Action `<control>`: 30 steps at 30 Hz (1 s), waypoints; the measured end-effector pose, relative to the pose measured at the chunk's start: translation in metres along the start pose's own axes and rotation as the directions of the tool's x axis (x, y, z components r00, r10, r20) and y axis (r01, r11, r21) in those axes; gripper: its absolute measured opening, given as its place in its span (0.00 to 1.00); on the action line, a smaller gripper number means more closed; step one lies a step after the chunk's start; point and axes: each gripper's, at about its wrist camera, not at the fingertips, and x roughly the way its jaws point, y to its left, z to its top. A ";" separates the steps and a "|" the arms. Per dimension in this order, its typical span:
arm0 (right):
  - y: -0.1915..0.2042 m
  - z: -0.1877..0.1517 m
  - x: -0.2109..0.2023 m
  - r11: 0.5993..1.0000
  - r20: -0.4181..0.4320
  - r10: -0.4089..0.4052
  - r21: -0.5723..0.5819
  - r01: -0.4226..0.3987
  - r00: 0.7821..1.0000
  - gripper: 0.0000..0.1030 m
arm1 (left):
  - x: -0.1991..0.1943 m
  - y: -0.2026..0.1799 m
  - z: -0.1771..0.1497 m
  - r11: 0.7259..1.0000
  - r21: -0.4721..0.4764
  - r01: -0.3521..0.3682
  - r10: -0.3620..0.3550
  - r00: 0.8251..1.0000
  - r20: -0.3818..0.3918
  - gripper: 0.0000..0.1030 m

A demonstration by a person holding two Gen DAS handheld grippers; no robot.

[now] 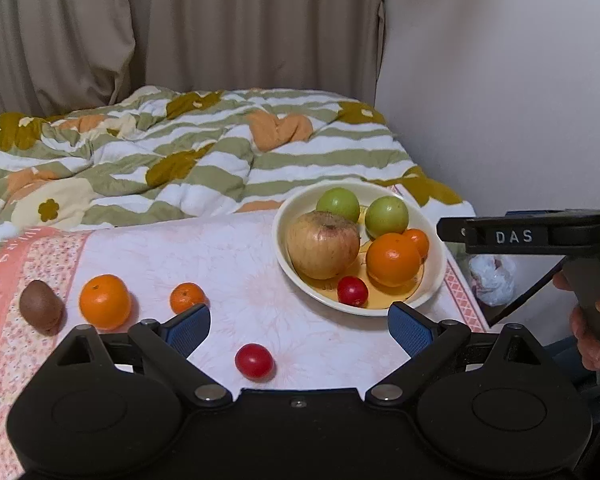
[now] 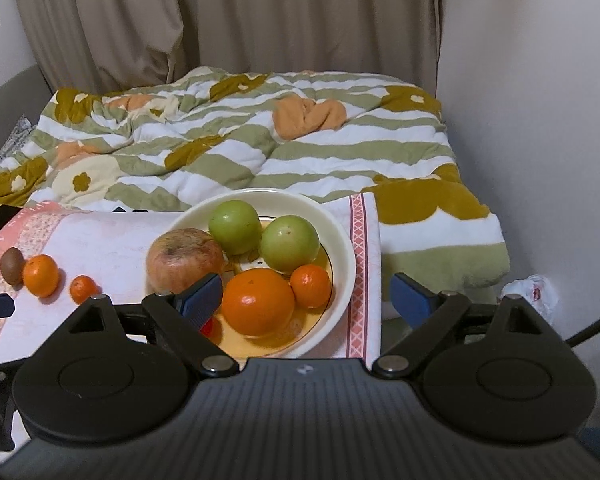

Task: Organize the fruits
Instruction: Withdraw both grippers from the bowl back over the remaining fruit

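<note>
A cream bowl (image 1: 436, 280) (image 2: 346, 264) on the pink cloth holds an apple (image 1: 323, 245) (image 2: 184, 258), two green fruits (image 1: 338, 204) (image 2: 235, 226), a big orange (image 1: 393, 259) (image 2: 258, 302), a small orange (image 2: 310, 285) and a red cherry tomato (image 1: 352, 291). Loose on the cloth lie a kiwi (image 1: 41, 307) (image 2: 12, 265), an orange (image 1: 105, 301) (image 2: 41, 275), a small mandarin (image 1: 187, 297) (image 2: 83, 289) and another red tomato (image 1: 254, 361). My left gripper (image 1: 299, 326) is open above the cloth, the loose tomato between its fingers' lines. My right gripper (image 2: 306, 298) is open and empty over the bowl.
The pink patterned cloth (image 1: 236, 264) covers a low table in front of a bed with a striped floral quilt (image 1: 204, 152). Beige curtains hang behind, and a white wall (image 2: 540, 120) is on the right. A crumpled plastic bag (image 2: 534, 292) lies on the floor beside the table.
</note>
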 end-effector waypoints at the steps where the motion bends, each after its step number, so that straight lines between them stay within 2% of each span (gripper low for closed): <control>1: 0.002 -0.001 -0.007 1.000 0.005 0.000 -0.003 0.000 1.000 1.00 | -0.006 0.001 -0.002 1.000 -0.003 -0.001 0.001 1.000 0.009 0.95; 5: 0.009 -0.005 -0.030 1.000 0.020 0.002 -0.011 -0.002 1.000 1.00 | -0.026 0.005 -0.008 1.000 -0.009 -0.017 0.017 0.999 0.035 0.95; 13: 0.028 -0.013 -0.071 0.999 0.027 0.035 -0.015 -0.035 0.999 1.00 | -0.067 0.029 -0.017 0.995 -0.040 -0.094 0.096 0.993 0.064 0.97; 22: 0.074 -0.023 -0.099 0.999 0.039 0.040 -0.007 -0.040 0.998 1.00 | -0.097 0.097 -0.030 0.980 -0.053 -0.191 0.195 0.977 0.087 0.98; 30: 0.134 -0.029 -0.100 0.999 0.033 0.028 0.026 -0.029 0.999 1.00 | -0.104 0.163 -0.029 0.982 -0.001 -0.190 0.189 0.976 0.105 0.98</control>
